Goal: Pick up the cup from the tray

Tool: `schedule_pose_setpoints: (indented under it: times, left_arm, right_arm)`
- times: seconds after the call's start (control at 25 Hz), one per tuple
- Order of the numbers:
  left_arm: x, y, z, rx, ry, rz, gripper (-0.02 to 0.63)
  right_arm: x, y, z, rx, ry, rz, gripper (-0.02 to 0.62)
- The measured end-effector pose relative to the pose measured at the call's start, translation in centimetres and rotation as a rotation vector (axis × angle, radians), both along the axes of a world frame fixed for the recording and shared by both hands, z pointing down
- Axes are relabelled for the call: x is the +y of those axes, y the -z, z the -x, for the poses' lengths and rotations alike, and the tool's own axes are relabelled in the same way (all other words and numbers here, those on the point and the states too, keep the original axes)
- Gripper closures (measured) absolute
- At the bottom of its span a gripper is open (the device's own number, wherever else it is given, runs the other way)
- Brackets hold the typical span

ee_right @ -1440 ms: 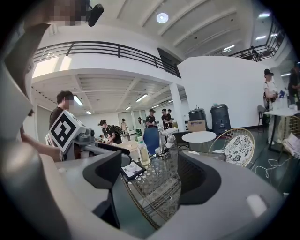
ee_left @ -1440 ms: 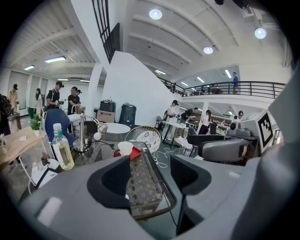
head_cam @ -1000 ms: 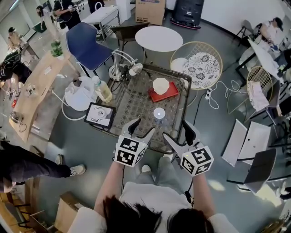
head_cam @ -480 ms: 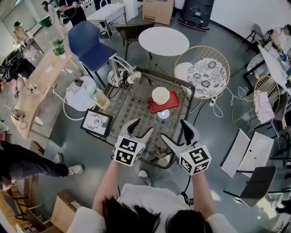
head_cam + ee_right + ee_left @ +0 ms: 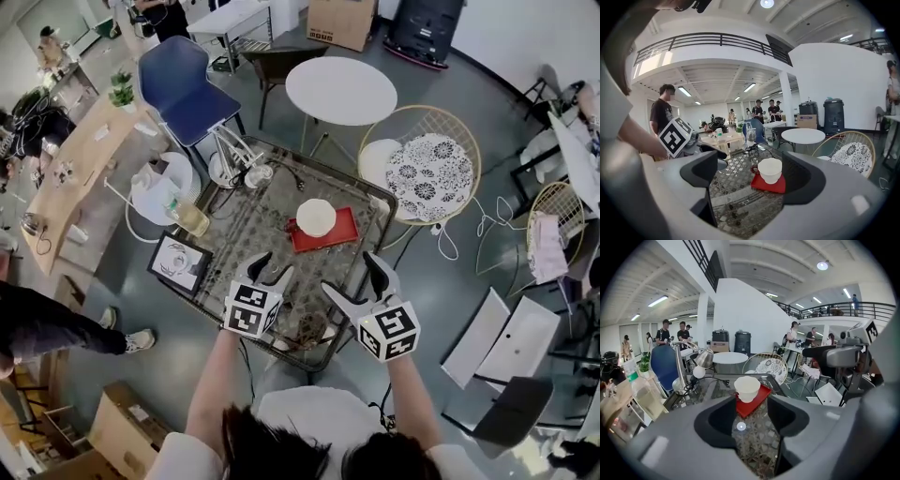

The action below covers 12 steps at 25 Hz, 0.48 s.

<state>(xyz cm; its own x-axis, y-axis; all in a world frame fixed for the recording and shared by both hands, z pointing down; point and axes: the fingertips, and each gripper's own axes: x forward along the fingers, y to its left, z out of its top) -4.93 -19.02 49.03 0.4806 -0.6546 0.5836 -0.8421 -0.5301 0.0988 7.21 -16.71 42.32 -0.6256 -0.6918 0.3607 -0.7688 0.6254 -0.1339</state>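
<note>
A white cup (image 5: 316, 217) stands upright on a small red tray (image 5: 342, 231) near the middle of a glass-topped table (image 5: 248, 230). Both grippers hover over the table's near edge, short of the tray. My left gripper (image 5: 262, 274) is open and empty, with the cup (image 5: 747, 388) and tray (image 5: 754, 400) ahead between its jaws. My right gripper (image 5: 358, 284) is open too, and the cup (image 5: 769, 169) on the tray (image 5: 768, 184) shows between its jaws at some distance.
A desk lamp (image 5: 246, 169) and cable lie at the table's far left corner. A framed picture (image 5: 177, 263) and a bottle (image 5: 186, 215) sit left of the table. A wicker chair (image 5: 424, 167), a round white table (image 5: 339, 90) and a blue chair (image 5: 184, 83) stand beyond.
The view has shifted, so the table and tray sit higher and more to the left. Both grippers stay open, side by side over the near edge.
</note>
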Motion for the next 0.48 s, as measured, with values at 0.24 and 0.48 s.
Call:
schedule_pose_setpoints:
  times: [0.24,0.48]
  left_arm:
    - [-3.6,-1.8,-0.1,-0.021,0.019,-0.019,0.387]
    - [-6.0,-6.0,-0.2,-0.129,-0.087,0.013,0.387]
  right_arm:
    - [-3.4,-1.4,-0.6,-0.010,-0.020,0.017,0.150]
    - [-6.1,-3.5,0.4,-0.010,0.012,-0.009,0.090]
